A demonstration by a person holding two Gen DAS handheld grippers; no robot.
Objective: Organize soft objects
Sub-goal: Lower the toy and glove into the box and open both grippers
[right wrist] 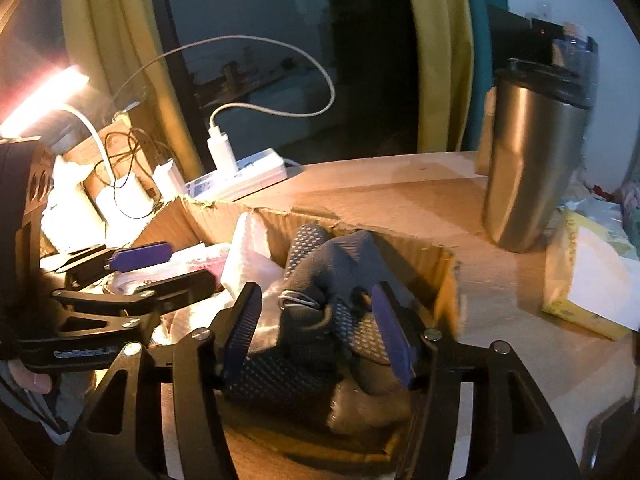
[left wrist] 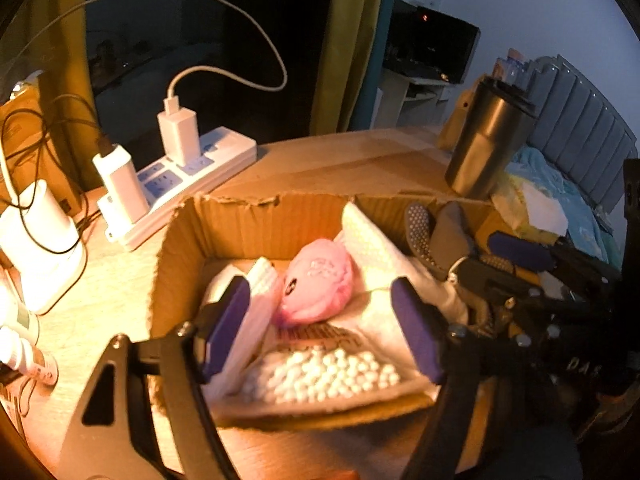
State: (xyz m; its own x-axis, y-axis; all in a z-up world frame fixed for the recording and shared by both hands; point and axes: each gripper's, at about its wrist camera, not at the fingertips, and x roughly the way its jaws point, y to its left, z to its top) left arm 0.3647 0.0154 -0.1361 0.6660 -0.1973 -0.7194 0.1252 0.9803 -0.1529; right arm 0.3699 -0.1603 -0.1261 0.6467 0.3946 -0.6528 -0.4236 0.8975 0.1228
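Observation:
A cardboard box (left wrist: 224, 220) stands on the wooden desk. In it lie a pink plush toy (left wrist: 320, 280), white foam sheets (left wrist: 372, 240), a clear bag of white beads (left wrist: 320, 376) and dark dotted gloves (right wrist: 340, 272). My left gripper (left wrist: 324, 332) is open and hovers over the box, its purple pads on either side of the pink toy and the bead bag. My right gripper (right wrist: 316, 328) is open over the box's right part, its fingers on either side of the gloves. The right gripper also shows in the left wrist view (left wrist: 516, 256), and the left gripper in the right wrist view (right wrist: 140, 260).
A white power strip (left wrist: 176, 184) with chargers and cables lies behind the box on the left. A white lamp base (left wrist: 44, 248) stands at the far left. A steel tumbler (right wrist: 532, 160) stands behind the box on the right. A yellow tissue pack (right wrist: 592, 280) lies at the right edge.

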